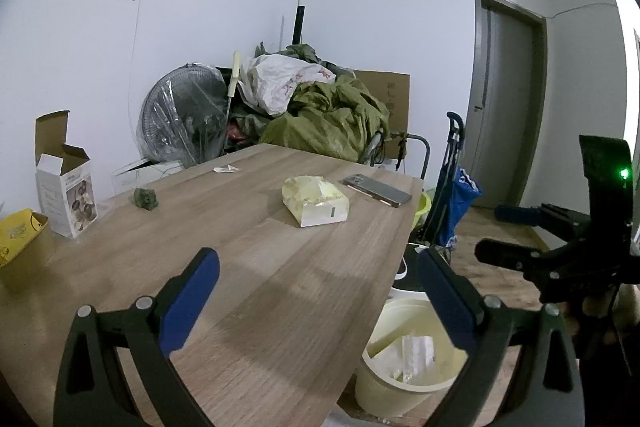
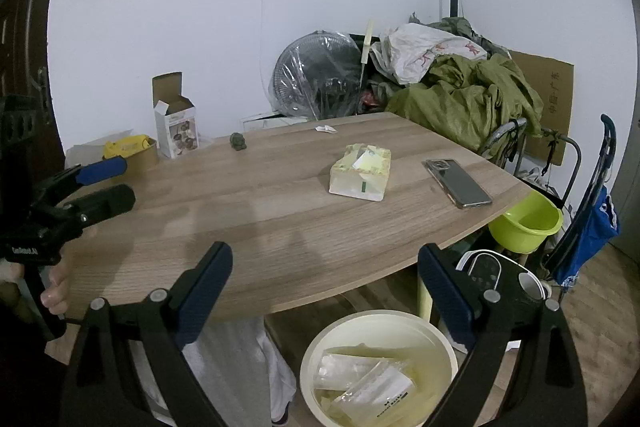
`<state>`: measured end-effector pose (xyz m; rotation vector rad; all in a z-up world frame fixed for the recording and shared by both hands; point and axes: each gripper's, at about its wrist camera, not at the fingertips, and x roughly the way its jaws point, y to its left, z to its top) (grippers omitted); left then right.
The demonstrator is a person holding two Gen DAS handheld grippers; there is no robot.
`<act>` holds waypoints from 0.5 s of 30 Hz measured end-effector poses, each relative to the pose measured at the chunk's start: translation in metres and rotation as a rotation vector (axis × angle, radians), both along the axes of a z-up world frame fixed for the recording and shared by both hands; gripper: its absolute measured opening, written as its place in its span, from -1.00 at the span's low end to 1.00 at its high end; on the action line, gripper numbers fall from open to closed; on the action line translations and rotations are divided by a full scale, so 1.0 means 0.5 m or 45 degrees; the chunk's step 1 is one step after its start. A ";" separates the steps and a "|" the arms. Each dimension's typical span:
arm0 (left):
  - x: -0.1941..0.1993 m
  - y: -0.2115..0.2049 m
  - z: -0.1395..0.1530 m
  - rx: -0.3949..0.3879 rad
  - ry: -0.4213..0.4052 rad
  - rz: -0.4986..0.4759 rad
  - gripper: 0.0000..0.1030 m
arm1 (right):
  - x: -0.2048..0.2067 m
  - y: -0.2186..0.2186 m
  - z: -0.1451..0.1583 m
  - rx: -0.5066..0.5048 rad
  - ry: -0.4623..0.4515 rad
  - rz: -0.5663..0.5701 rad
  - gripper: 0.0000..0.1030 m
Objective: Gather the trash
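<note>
A cream trash bin [image 2: 320, 347] stands on the floor by the table's near edge and holds clear plastic wrappers [image 2: 362, 379]; it also shows in the left wrist view [image 1: 376, 387]. On the wooden table [image 2: 260, 211] lie a small white paper scrap [image 2: 326, 129] and a dark green crumpled lump [image 2: 237, 141], also seen in the left wrist view: the scrap [image 1: 225, 169] and the lump [image 1: 145, 197]. My left gripper [image 1: 320, 299] is open and empty over the table's near edge. My right gripper [image 2: 324, 291] is open and empty above the bin.
A yellow tissue pack [image 2: 360, 171] and a phone [image 2: 458, 183] lie on the table. An opened white carton [image 2: 176, 127] and a yellow box [image 2: 128, 147] stand at the far left. A green basin [image 2: 524, 223], a fan and piled clothes crowd the right.
</note>
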<state>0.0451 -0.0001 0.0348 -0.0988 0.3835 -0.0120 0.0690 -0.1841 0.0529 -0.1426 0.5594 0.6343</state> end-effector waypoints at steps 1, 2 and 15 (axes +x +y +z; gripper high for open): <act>0.000 0.000 0.000 0.002 0.001 -0.001 0.92 | 0.000 0.000 0.000 0.001 0.000 -0.001 0.81; 0.000 -0.001 0.000 0.003 0.000 -0.001 0.92 | 0.000 0.000 0.000 0.001 0.001 0.000 0.81; -0.001 0.001 0.003 0.000 -0.005 -0.002 0.92 | 0.000 -0.002 -0.001 0.001 0.001 0.000 0.81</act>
